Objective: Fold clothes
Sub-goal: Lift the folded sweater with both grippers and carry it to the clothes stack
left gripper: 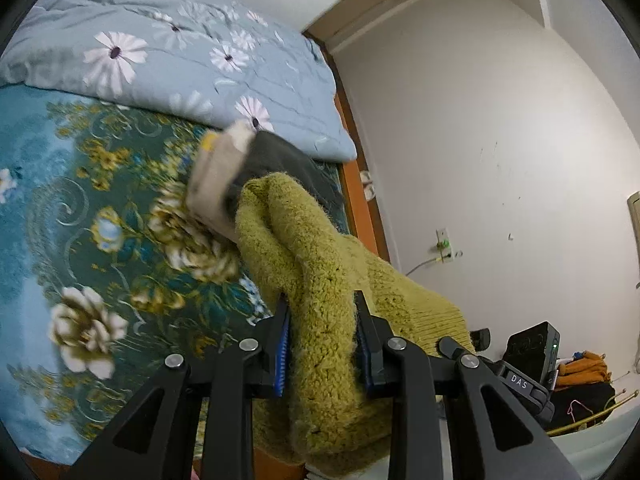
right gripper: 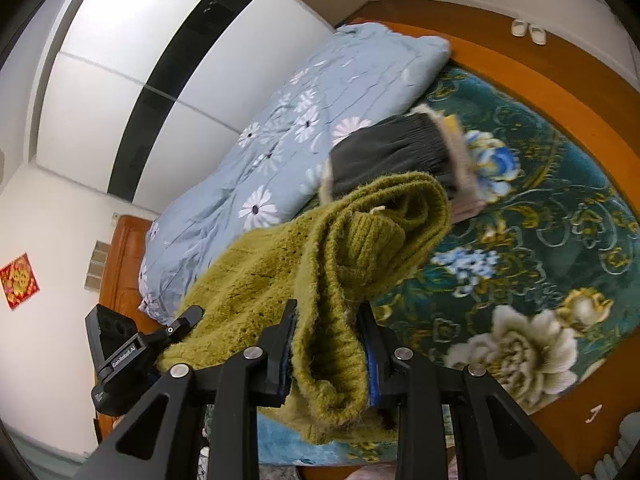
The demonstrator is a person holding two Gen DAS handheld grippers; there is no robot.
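An olive-green knitted sweater (left gripper: 320, 280) hangs bunched in the air above the bed, held at two places. My left gripper (left gripper: 322, 304) is shut on one thick fold of it. In the right wrist view the same sweater (right gripper: 360, 240) drapes across, and my right gripper (right gripper: 329, 312) is shut on another fold. The other gripper's black body (right gripper: 132, 352) shows at the lower left, touching the sweater. Behind the sweater a stack of folded clothes, dark grey over beige (left gripper: 240, 172) (right gripper: 392, 152), lies on the floral bedspread.
A teal floral bedspread (left gripper: 100, 220) (right gripper: 540, 248) covers the bed. A light-blue daisy quilt (left gripper: 180, 60) (right gripper: 300, 120) lies folded along its far side. White wall (left gripper: 500, 140), an orange wooden bed frame (right gripper: 560, 80), white slippers (right gripper: 528, 32), and a cluttered corner with orange cloth (left gripper: 584, 372) surround it.
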